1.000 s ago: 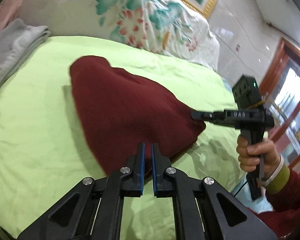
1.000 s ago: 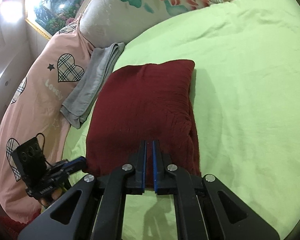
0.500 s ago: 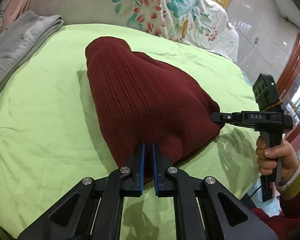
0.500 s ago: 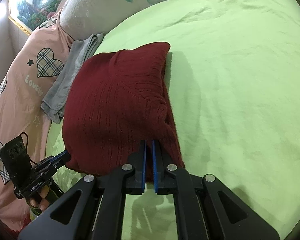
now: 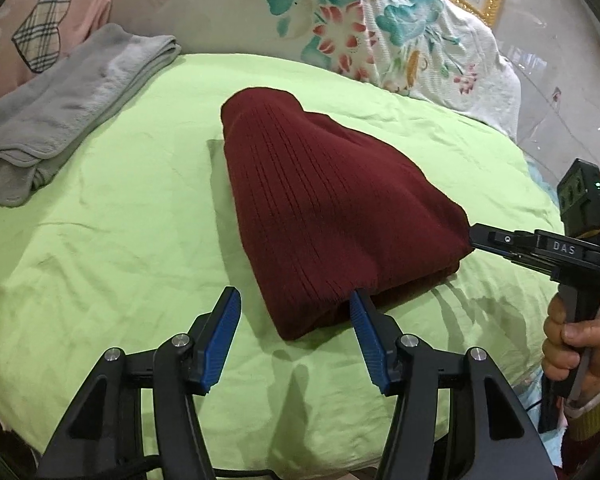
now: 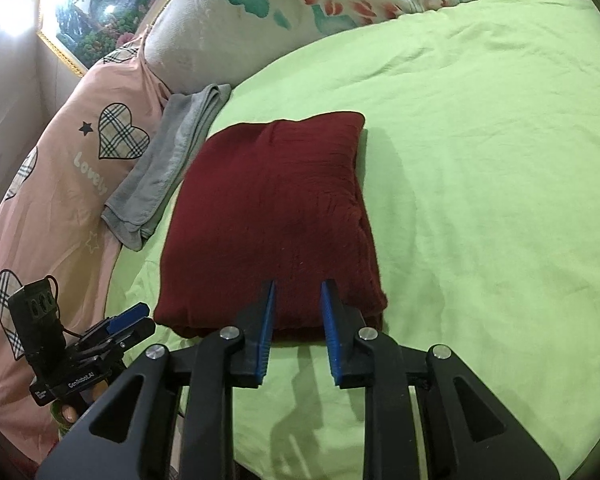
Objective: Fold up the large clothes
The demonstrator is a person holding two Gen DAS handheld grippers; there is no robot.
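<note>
Nearest me, my left tongs (image 5: pixel 294 336) have just been opening and now stand wide apart. The sweater's (image 5: pixel 332 216) near corner sits in the gap between them, but the blue pads (image 5: pixel 222 334) do not press on it. My right tongs (image 6: pixel 298 326) have also just been opening, though less far; they are a little apart, with the sweater's (image 6: pixel 276 216) near hem just past their tips. The pads look clear of the knit, so I hold nothing on either side.

The sweater is folded into a thick maroon block on the green sheet (image 5: pixel 100 248), lying straight ahead of both tongs. Its long axis runs away from me toward the pillows. In the right view it is a neat rectangle with my left tongs (image 6: pixel 128 320) at its near left corner. In the left view my right tongs (image 5: pixel 500 240) touch or nearly touch its near right corner, gripped by my right hand (image 5: pixel 576 344). Both hands are about equally near it. The fold looks done to me, so any next move is probably a release and retreat.

Beyond it, to the left, a folded grey towel (image 5: pixel 72 104) lies apart from the sweater. Farther back are a pink pillow (image 6: pixel 60 184) and a floral quilt (image 5: pixel 360 28). No container is in view.
</note>
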